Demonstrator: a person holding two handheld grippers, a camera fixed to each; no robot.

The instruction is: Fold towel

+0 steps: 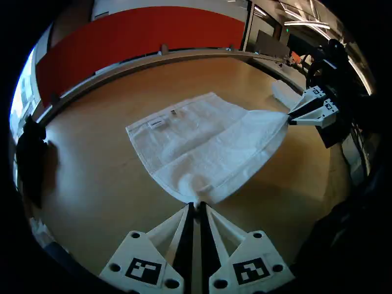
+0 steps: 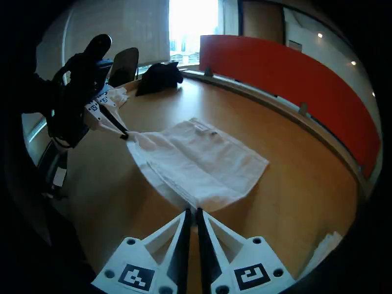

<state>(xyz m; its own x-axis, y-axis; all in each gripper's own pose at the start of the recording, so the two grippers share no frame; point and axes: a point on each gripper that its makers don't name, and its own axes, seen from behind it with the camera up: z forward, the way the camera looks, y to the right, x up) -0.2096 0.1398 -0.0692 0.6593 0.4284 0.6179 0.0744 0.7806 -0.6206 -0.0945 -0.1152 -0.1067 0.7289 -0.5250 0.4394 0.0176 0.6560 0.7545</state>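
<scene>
In the left gripper view, the left hand-held gripper (image 1: 196, 205) sits at the bottom edge. Its two fingers are pressed together on a bunched corner of the white towel (image 1: 196, 142). From that corner the towel spreads away over the wooden surface (image 1: 98, 186). Its far part lies flat, with a small label (image 1: 158, 123) near the far edge. Off to the right, the right hand-held gripper (image 1: 289, 117) pinches the next corner, and the towel's edge hangs slightly raised between the two. Just behind that gripper lies another pale cloth (image 1: 284, 93). A dark bundle (image 1: 29, 147) sits at the far left of the surface, and a red panel (image 1: 147, 39) runs along the back.

In the right gripper view, the right hand-held gripper's (image 2: 192, 210) fingers are closed on the towel's (image 2: 201, 157) near corner. The left hand-held gripper (image 2: 125, 134) is up to the left, clamped on its own corner. Beyond it lie a crumpled white cloth (image 2: 115, 95) and a dark bundle (image 2: 159, 76). Farther back are a chair back (image 2: 122, 63) and a bright window (image 2: 193, 29). The red panel (image 2: 294, 73) curves along the right side.
</scene>
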